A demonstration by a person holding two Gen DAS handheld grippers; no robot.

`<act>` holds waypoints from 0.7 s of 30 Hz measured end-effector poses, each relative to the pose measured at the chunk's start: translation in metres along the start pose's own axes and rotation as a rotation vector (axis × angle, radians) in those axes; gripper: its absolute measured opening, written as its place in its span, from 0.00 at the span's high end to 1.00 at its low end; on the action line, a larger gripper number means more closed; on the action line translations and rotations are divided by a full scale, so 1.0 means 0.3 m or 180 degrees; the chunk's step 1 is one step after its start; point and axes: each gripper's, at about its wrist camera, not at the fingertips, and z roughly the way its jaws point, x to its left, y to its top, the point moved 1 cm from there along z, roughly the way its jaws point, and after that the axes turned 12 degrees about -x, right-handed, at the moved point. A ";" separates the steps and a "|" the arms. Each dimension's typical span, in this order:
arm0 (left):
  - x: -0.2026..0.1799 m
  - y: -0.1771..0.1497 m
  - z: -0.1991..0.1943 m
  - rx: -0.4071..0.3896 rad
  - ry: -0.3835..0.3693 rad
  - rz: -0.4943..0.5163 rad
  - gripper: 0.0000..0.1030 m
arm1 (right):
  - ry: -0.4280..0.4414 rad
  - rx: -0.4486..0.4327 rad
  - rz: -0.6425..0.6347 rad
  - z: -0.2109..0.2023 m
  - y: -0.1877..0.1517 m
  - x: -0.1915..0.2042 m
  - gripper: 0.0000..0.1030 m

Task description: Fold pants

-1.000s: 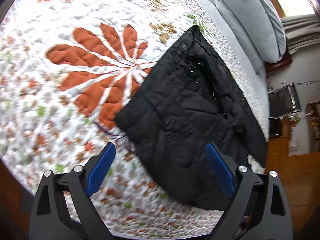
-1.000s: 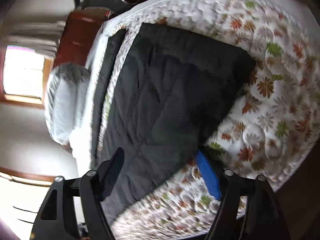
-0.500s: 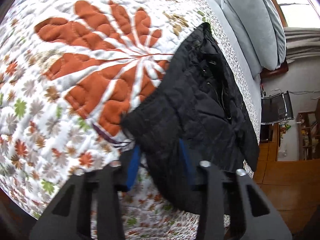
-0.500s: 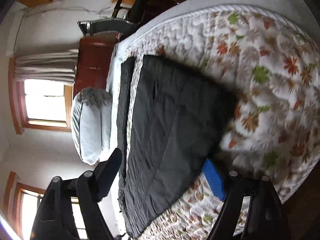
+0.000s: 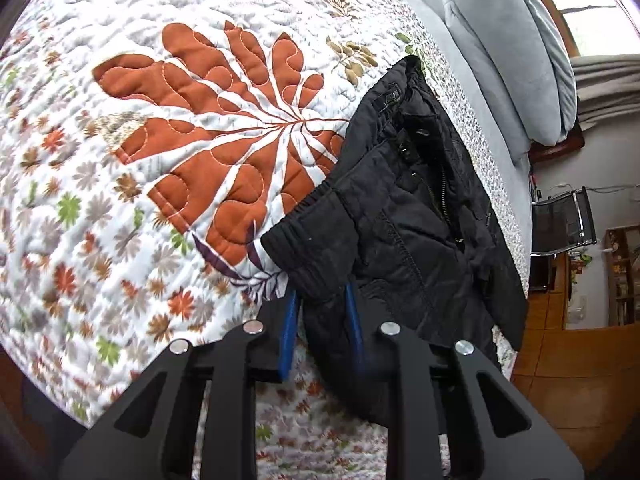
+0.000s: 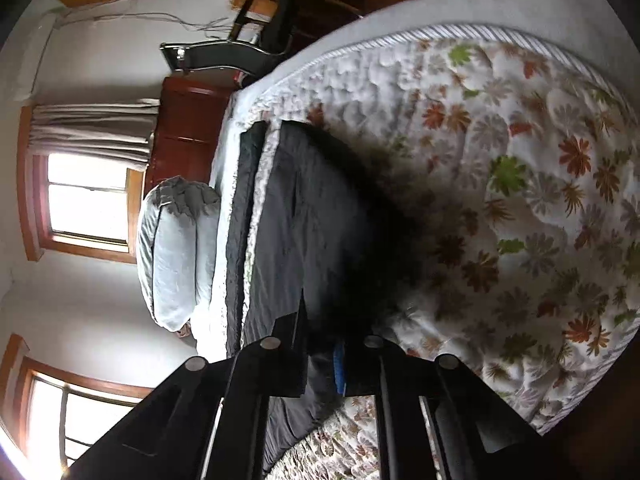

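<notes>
Left wrist view: we see floral quilted bed (image 5: 168, 168), black pants (image 5: 404, 216) lying on its right half, grey pillows (image 5: 508, 60) beyond. Left gripper (image 5: 320, 320) jaws clamp pants' cuff; right gripper (image 6: 320, 360) jaws pinch pants' edge.

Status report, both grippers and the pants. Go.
Left gripper shut on pants at the waistband corner. Right gripper shut on pants too. Pants lying on the quilt. Nothing in the way.

Only a small label inside the waistband of the black pants (image 5: 404, 216), lettering too small to read.
</notes>
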 end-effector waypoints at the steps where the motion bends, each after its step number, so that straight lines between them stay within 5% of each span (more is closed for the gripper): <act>1: -0.002 0.003 -0.009 0.0012 0.0006 0.0000 0.81 | 0.0005 -0.0002 -0.0012 -0.004 -0.004 0.008 0.91; 8: 0.030 0.026 -0.132 0.0110 0.0051 -0.0037 0.82 | -0.0059 0.0177 -0.0206 -0.042 -0.047 0.076 0.91; 15: 0.254 -0.005 -0.202 0.0182 0.0171 -0.0231 0.81 | -0.0393 0.0533 -0.0595 0.010 -0.139 0.088 0.90; 18: 0.291 -0.006 -0.190 0.0140 0.0092 -0.0247 0.65 | -0.0522 0.0585 -0.0658 0.036 -0.157 0.071 0.84; 20: 0.295 0.000 -0.227 0.0062 0.0247 -0.0144 0.37 | -0.0582 0.0659 -0.0735 0.027 -0.156 0.098 0.74; 21: 0.287 0.011 -0.282 -0.0119 0.0479 0.0011 0.19 | -0.0639 0.0649 -0.0828 0.009 -0.148 0.127 0.57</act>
